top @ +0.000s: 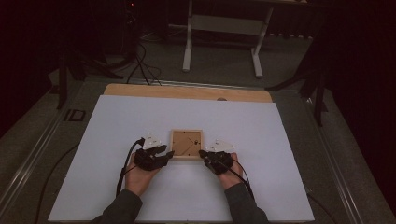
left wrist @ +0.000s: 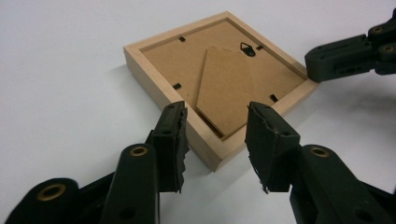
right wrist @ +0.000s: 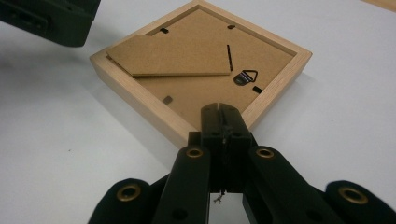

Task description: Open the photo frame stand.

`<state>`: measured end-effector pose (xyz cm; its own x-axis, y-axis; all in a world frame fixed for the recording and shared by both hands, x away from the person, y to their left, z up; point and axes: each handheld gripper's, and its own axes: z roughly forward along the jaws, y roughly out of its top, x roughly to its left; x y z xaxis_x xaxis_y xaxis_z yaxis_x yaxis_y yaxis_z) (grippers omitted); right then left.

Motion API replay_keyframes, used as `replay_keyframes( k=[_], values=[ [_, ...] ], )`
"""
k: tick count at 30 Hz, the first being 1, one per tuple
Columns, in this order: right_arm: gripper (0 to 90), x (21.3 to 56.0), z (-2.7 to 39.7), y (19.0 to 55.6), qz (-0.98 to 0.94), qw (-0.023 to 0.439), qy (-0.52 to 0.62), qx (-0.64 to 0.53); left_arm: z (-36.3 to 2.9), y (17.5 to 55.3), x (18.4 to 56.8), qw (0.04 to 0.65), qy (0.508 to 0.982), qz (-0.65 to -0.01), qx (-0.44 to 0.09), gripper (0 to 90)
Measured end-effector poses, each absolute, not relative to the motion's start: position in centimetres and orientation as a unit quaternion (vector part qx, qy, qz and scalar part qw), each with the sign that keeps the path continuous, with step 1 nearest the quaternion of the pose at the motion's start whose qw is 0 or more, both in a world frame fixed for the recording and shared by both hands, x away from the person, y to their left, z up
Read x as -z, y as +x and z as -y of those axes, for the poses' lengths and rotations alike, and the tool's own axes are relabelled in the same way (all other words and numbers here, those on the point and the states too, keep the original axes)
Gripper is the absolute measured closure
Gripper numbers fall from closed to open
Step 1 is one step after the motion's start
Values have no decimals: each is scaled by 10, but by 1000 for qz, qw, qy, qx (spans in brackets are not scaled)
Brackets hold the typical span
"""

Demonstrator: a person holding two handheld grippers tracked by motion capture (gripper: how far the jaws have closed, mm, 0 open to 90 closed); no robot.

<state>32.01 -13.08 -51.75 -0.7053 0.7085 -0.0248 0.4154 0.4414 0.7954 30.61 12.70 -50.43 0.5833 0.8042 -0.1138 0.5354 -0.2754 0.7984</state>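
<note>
Taking the wooden picture frame [top: 186, 144] as the landmark: nearest the person, two sleeved forearms come in from the bottom of the high view, each hand gripping a black tool just short of the frame's near edge. The left gripper [left wrist: 215, 135] stands partly open at the frame's near left corner; in the left gripper view that corner sits in the gap between the two jaws, and the pads [left wrist: 172, 140] are not pressing on the wood. The right gripper [right wrist: 223, 122] is at the frame's near right corner with its jaws closed tight together, tips resting against the corner's rim; nothing can be seen held between them. The frame itself lies face down on the white board [top: 116, 186], about the middle of it, its brown backing panel [right wrist: 196, 70] upward, with the fold-out stand [left wrist: 229, 79] lying flat and a small metal hanger [right wrist: 245, 77] near one edge. Beyond the frame the board runs on to a strip of bare wooden tabletop [top: 187, 92].
</note>
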Motion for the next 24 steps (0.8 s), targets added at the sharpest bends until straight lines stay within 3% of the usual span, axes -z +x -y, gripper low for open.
replay_keyframes(
  k=[24],
  values=[
    [891,518,133,321,-828,173,341,-410,-100,323,509,396,803,-413,-164,498]
  ],
)
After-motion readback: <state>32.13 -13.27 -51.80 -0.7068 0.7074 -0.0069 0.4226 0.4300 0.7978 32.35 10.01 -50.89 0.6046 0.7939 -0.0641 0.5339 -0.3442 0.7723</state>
